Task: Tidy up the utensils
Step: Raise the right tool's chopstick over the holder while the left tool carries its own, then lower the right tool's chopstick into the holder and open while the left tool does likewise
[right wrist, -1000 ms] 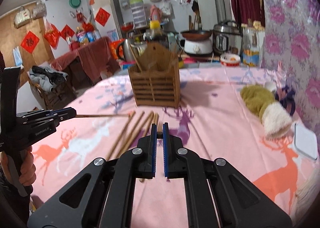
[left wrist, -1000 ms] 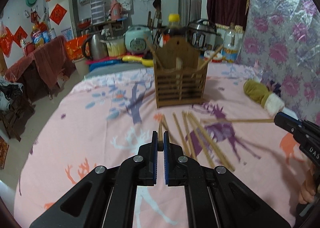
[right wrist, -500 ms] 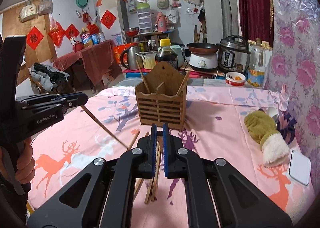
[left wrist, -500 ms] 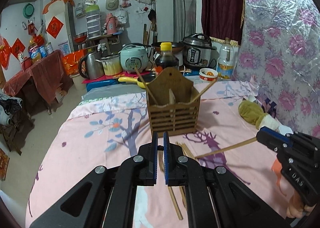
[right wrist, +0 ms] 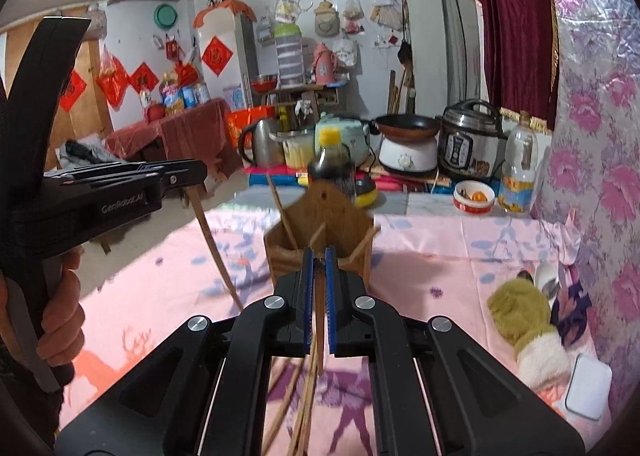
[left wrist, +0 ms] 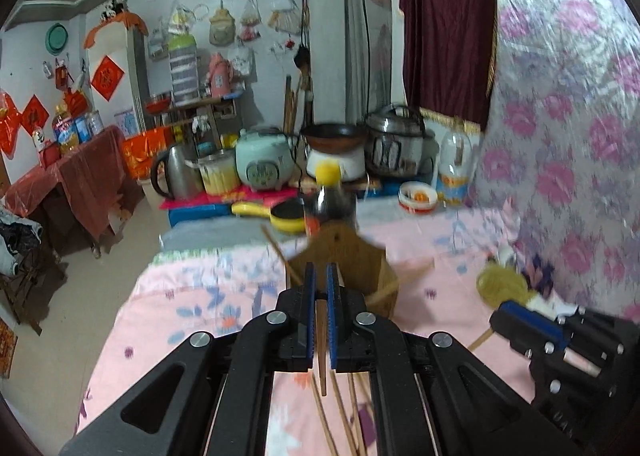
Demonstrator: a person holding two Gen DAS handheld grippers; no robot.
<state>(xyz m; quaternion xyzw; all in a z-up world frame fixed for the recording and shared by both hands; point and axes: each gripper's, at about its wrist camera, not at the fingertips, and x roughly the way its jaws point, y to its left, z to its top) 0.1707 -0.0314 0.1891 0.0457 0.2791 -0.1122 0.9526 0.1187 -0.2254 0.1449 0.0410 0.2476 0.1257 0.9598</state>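
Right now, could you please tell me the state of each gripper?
Left gripper: closed, holding one chopstick.
Right gripper: closed, holding one chopstick.

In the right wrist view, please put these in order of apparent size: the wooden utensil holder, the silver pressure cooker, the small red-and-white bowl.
1. Wooden utensil holder, but it is nearer the camera, so this is unsure.
2. Silver pressure cooker, looking only a little smaller.
3. Red-and-white bowl, clearly smallest.
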